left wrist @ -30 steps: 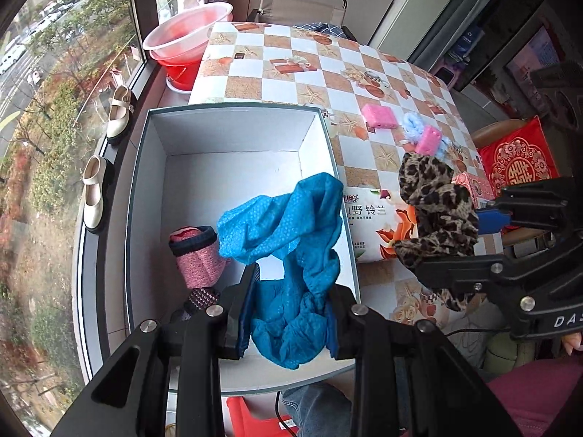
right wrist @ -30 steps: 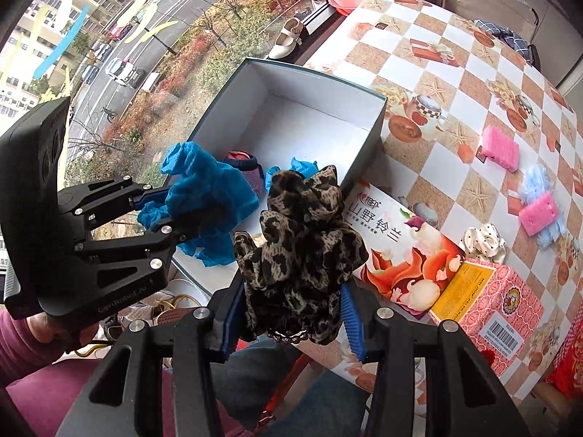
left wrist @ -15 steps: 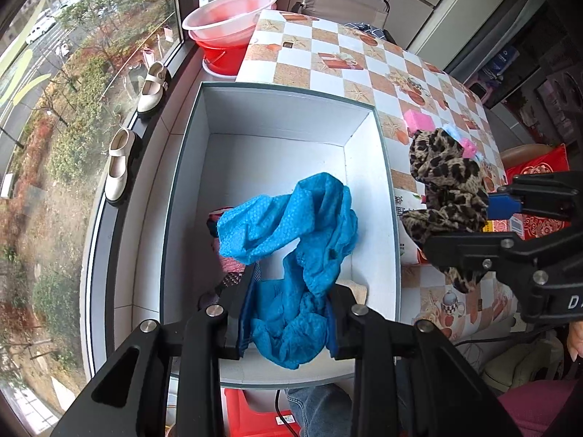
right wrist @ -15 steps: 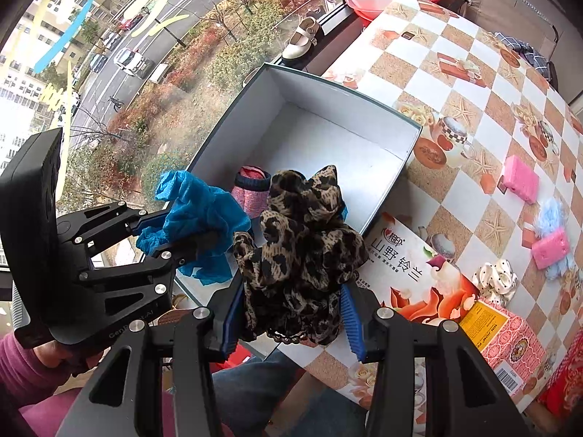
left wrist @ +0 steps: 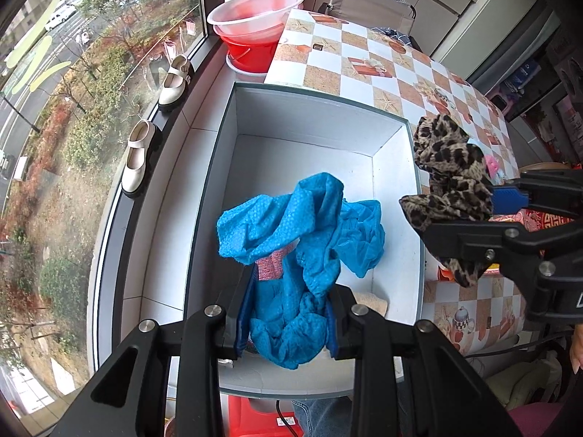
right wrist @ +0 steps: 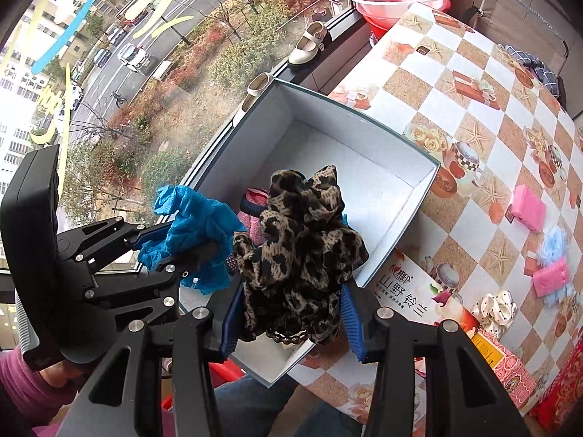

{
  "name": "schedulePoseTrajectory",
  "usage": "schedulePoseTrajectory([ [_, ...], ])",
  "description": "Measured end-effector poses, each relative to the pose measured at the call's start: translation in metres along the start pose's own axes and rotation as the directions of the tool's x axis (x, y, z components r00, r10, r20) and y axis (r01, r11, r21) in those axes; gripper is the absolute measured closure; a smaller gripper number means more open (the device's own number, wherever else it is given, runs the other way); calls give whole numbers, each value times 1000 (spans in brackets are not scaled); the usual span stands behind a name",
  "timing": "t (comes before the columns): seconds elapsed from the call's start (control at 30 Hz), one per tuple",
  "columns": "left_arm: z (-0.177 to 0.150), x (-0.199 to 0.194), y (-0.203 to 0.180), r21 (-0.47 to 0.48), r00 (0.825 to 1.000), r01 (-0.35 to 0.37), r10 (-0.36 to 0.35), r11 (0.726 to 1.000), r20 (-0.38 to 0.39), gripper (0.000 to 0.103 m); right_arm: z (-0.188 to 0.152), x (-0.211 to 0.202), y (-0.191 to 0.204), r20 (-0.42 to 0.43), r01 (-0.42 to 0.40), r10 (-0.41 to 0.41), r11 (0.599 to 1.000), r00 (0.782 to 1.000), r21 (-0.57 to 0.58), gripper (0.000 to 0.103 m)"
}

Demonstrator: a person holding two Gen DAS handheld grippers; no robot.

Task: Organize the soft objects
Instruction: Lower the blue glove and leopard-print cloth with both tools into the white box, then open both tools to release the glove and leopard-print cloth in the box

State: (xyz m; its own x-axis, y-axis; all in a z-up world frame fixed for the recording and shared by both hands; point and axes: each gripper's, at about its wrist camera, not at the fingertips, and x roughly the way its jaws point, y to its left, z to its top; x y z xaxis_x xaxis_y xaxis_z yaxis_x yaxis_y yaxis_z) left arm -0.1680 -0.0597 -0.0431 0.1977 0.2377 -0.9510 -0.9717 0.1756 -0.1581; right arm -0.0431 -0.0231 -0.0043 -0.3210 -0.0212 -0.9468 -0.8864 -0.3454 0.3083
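Observation:
My left gripper [left wrist: 288, 322] is shut on a crumpled blue cloth [left wrist: 291, 233] and holds it over the near end of a white open box [left wrist: 313, 127]. My right gripper [right wrist: 289, 322] is shut on a leopard-print scrunchie [right wrist: 298, 240], held above the box's near right corner [right wrist: 364, 123]. The scrunchie also shows in the left wrist view [left wrist: 448, 178], at the box's right wall. The blue cloth shows in the right wrist view [right wrist: 189, 229] too. A pink knitted item [right wrist: 251, 200] lies inside the box, partly hidden.
On the checkered tablecloth [right wrist: 473, 116] lie two pink soft blocks [right wrist: 526, 207], a light-blue fluffy item [right wrist: 554, 244], a spotted white scrunchie [right wrist: 495, 306] and printed cartons [right wrist: 411, 291]. Red basins [left wrist: 255, 32] stand beyond the box. Shoes [left wrist: 136, 156] sit on the window sill.
Both grippers have moved left over the box with their cloth items held. The scrunchie has come from above the cartons to the box's right edge.

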Motion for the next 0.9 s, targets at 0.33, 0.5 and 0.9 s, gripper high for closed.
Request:
schedulePoseTrajectory([
  [0.33,1,2,-1,1,1000,5,-5,1000,-10,69,9,8,1,-10,9,-9,1000,1000,-4,55],
  [0.5,0,5,-1,-1,1000,6,-6,1000,-19,69,13,11,-1,-9,16,-16,1000,1000,3,55],
  [0.9,3,6,-6,5,998,-56,56,998,-8,24,23,16,-3,-26,14,-13,1000,1000,18,42],
])
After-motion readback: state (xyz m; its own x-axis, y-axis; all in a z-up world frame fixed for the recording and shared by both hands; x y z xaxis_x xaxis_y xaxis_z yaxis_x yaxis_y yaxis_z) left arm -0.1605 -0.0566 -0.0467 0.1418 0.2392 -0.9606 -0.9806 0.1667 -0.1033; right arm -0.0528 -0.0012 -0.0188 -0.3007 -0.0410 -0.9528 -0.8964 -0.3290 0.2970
